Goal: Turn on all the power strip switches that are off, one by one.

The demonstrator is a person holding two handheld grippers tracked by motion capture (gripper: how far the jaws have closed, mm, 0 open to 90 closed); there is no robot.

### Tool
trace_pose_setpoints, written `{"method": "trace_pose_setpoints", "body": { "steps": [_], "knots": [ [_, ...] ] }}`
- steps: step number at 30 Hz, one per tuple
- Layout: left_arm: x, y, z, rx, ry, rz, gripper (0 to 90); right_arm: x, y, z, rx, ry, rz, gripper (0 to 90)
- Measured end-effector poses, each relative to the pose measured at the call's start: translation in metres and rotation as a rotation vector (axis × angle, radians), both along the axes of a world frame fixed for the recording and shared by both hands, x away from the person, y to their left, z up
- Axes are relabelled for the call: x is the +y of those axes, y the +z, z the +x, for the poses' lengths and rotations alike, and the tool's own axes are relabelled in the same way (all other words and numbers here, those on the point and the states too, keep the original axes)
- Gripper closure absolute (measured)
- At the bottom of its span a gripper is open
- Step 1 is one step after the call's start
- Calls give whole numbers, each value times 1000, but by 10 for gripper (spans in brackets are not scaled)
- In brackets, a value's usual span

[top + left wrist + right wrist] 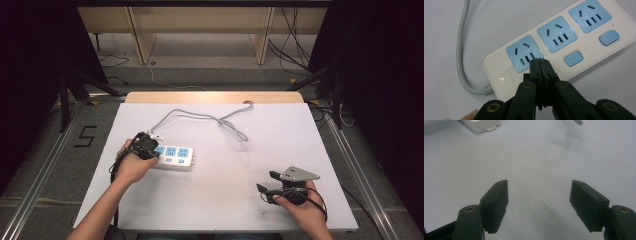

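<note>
A white power strip [176,157] with three blue sockets lies on the white table left of centre. In the left gripper view the strip [499,67] shows two blue buttons [573,58] and a small red light [578,45]. My left gripper [539,61] is shut with nothing between its jaws. Its tips rest on the strip just below the socket nearest the cable end and hide what lies under them. In the high view the left gripper [146,145] sits over the strip's left end. My right gripper [265,183] stands open over bare table at the front right, its jaws [539,195] wide apart and empty.
The strip's grey cable [210,118] loops across the back of the table, and its plug [155,134] lies beside the left gripper. The cable [461,50] leaves the strip's end. The strip's far end [482,125] is ahead of the right gripper. A floor and shelving lie beyond the table's far edge.
</note>
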State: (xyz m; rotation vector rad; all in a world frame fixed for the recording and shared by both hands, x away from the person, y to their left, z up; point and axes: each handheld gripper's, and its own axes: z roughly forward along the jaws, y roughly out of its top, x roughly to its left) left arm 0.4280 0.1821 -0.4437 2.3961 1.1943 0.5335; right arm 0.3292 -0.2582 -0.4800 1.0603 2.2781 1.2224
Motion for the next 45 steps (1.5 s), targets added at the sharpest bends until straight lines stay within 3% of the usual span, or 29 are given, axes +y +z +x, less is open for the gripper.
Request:
{"method": "trace_pose_setpoints", "body": {
  "steps": [5,9,14,20,35,45],
  "knots": [
    [-4,-1,-2,17,-8,-19,897,1,0,0,0,3,-4,321],
    [-8,-2,-2,9,-5,0,898,1,0,0,-2,4,-2,321],
    [-3,-1,0,9,17,-48,898,0,0,-1,-1,3,-1,322],
    [-1,-1,0,-2,32,-32,898,1,0,0,-3,9,-5,321],
    [6,-1,3,26,28,-69,899,0,0,-1,-2,7,-3,322],
    [1,-3,-1,-1,17,-21,900,0,0,-1,-2,9,-2,321]
  ]
}}
